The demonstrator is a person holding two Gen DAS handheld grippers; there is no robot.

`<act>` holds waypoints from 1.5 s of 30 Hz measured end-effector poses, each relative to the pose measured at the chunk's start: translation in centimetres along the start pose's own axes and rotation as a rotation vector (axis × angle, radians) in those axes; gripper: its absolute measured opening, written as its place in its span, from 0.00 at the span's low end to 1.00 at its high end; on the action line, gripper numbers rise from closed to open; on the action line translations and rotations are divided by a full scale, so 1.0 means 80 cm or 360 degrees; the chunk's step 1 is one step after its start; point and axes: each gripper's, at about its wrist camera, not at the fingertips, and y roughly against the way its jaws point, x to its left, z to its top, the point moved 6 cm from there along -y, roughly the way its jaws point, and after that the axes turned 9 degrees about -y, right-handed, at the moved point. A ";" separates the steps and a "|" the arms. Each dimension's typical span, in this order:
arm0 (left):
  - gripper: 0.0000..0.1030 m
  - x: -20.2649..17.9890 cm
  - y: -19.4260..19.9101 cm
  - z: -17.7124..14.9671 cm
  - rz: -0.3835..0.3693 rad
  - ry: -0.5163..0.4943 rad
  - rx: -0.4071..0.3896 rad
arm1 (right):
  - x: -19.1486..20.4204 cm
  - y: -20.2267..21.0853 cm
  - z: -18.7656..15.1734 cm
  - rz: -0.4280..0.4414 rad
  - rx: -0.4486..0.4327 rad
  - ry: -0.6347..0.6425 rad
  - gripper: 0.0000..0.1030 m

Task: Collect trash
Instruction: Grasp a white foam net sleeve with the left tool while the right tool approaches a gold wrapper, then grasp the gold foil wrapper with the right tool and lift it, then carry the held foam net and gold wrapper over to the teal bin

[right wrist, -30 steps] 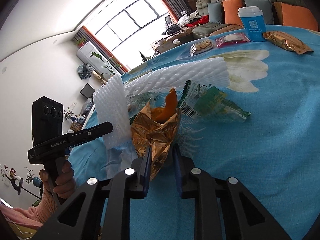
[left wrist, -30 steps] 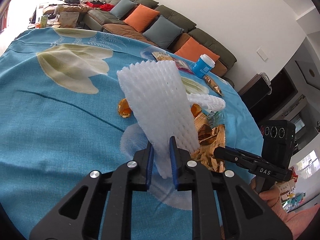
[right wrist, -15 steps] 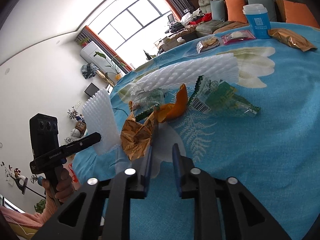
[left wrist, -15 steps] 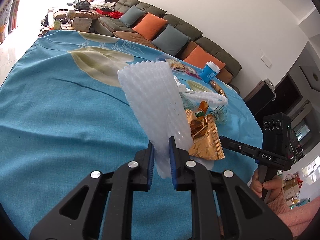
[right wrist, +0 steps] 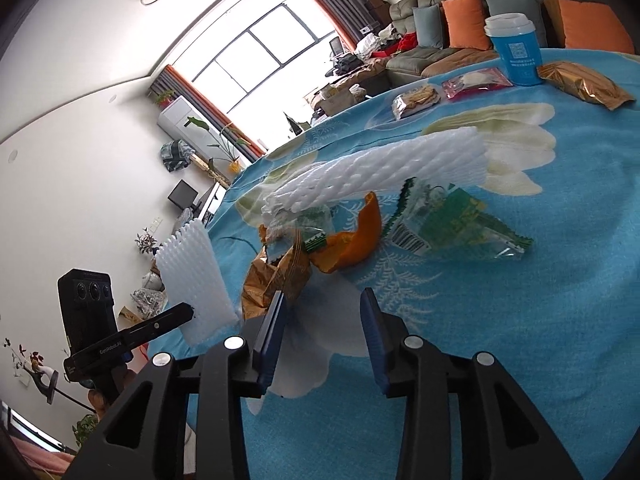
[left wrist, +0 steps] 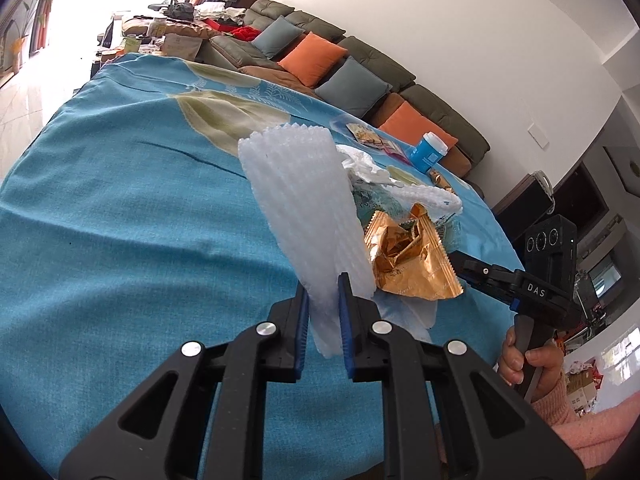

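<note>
My left gripper (left wrist: pixel 323 286) is shut on a white foam fruit net (left wrist: pixel 306 208) and holds it upright above the blue tablecloth; the net also shows in the right wrist view (right wrist: pixel 196 280). My right gripper (right wrist: pixel 322 304) is open and empty, its left finger next to a crumpled gold snack wrapper (right wrist: pixel 276 276), which also shows in the left wrist view (left wrist: pixel 408 258). Behind the wrapper lie orange peel (right wrist: pixel 356 240), a second white foam net (right wrist: pixel 384 168) and a clear green-printed wrapper (right wrist: pixel 452 224).
At the table's far side stand a blue paper cup (right wrist: pixel 514 50), a gold packet (right wrist: pixel 584 84), a pink packet (right wrist: pixel 476 78) and a clear snack bag (right wrist: pixel 414 98). A sofa with orange and grey cushions (left wrist: pixel 312 58) lies beyond. The table edge (left wrist: pixel 24 168) is at the left.
My right gripper has let go of the gold wrapper and opened wide. My left gripper has pulled back and up with the foam net still held.
</note>
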 end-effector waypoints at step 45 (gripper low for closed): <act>0.14 0.083 0.179 -0.057 0.0350 0.0144 -0.0238 | 0.160 -0.085 -0.016 0.0384 0.0261 0.0412 0.03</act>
